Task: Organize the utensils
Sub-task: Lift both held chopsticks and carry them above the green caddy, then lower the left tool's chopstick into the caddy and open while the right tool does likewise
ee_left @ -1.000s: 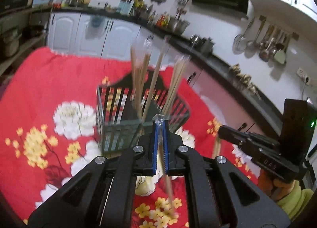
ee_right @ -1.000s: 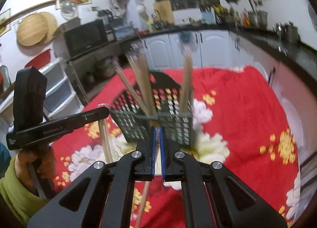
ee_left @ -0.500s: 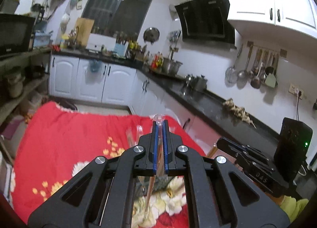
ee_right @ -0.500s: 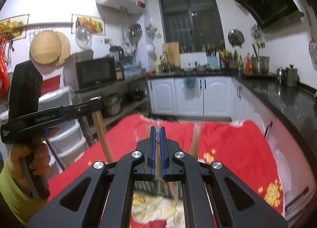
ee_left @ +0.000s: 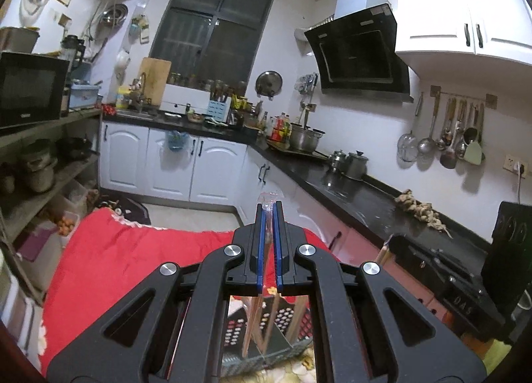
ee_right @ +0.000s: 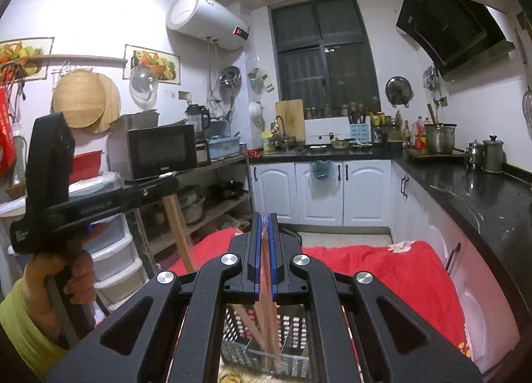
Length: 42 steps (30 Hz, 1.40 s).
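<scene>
Each claw grips a wrapped pair of chopsticks. The left claw (ee_left: 269,213) is closed narrow on its chopsticks (ee_left: 268,198), whose clear wrapper tip pokes out just past the blue pads. The right claw (ee_right: 264,221) is likewise pinched tight on a second pair (ee_right: 265,270), which runs down between the pads toward the basket. Both pairs are held upright above the dark slotted basket (ee_right: 292,329), seen through the gap in each claw's frame and resting on the red flowered cloth (ee_right: 409,270) that covers the table.

In the right view the left claw also shows from the side (ee_right: 168,181), with its wooden sticks (ee_right: 179,233) hanging below it, gripped by a hand (ee_right: 63,270) in a yellow-green sleeve.

The task looks partly done: several chopsticks (ee_left: 252,326) already stand leaning in the basket, and the two held pairs are not yet lowered in. What remains, by this judgement, is to drop both pairs into a compartment.

Much is hidden. The claw frames block most of the basket, so its compartments and the count of sticks inside cannot be told. Whether other utensils lie loose on the cloth cannot be seen. The lower ends of the held pairs are blurred behind the frames.
</scene>
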### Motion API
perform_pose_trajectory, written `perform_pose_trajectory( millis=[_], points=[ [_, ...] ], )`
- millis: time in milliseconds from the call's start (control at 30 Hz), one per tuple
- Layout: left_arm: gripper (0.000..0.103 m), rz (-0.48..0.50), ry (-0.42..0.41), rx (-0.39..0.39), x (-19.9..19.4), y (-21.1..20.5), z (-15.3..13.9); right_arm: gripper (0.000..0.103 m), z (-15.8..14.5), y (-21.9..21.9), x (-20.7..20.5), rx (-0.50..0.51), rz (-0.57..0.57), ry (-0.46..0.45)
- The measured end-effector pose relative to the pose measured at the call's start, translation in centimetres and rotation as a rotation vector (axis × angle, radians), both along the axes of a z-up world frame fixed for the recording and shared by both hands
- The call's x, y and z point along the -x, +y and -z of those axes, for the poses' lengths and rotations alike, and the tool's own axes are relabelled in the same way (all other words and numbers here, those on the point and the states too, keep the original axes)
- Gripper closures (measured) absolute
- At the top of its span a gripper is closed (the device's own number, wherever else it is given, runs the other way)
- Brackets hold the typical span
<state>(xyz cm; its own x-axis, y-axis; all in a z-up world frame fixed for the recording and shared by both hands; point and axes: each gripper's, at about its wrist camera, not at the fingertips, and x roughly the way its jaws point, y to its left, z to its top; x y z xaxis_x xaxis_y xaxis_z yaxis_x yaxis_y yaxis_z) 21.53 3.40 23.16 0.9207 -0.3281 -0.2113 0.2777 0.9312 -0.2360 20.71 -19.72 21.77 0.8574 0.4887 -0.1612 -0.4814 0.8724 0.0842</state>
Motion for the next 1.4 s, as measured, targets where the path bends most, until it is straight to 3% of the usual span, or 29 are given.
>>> perform_pose_trajectory(
  millis=[233,833,867,900,933,967,1200,1400],
  points=[
    [0.101,-0.033,-0.018,-0.021,-1.1,0.2,0.9,0.099,0.6,-0.2,-2.9,-0.002,0.038,0.008],
    [0.101,-0.023,0.105,-0.045,-3.3,-0.5,7.3,0.098,5.5,0.7,-4.8,0.029,0.074,0.127],
    [0.097,-0.024,0.118,-0.048,-3.4,-0.5,7.7,0.096,5.7,0.7,-4.7,0.029,0.076,0.129],
    [0.094,-0.026,0.124,-0.047,-3.4,-0.4,7.9,0.088,5.7,0.8,-4.6,0.027,0.075,0.129],
    [0.085,-0.026,0.128,-0.046,-3.4,-0.3,8.0,0.079,5.7,0.8,-4.4,0.024,0.076,0.128],
    [0.078,-0.026,0.133,-0.048,-3.3,-0.3,8.2,0.077,5.7,0.7,-4.2,0.024,0.079,0.126],
    [0.056,-0.036,0.153,-0.034,-2.5,0.4,8.5,0.059,5.7,0.0,-3.0,0.035,0.099,0.113],
    [0.028,-0.043,0.145,-0.014,-0.9,1.1,8.1,0.044,6.2,-0.6,-1.8,0.042,0.110,0.118]
  ],
)
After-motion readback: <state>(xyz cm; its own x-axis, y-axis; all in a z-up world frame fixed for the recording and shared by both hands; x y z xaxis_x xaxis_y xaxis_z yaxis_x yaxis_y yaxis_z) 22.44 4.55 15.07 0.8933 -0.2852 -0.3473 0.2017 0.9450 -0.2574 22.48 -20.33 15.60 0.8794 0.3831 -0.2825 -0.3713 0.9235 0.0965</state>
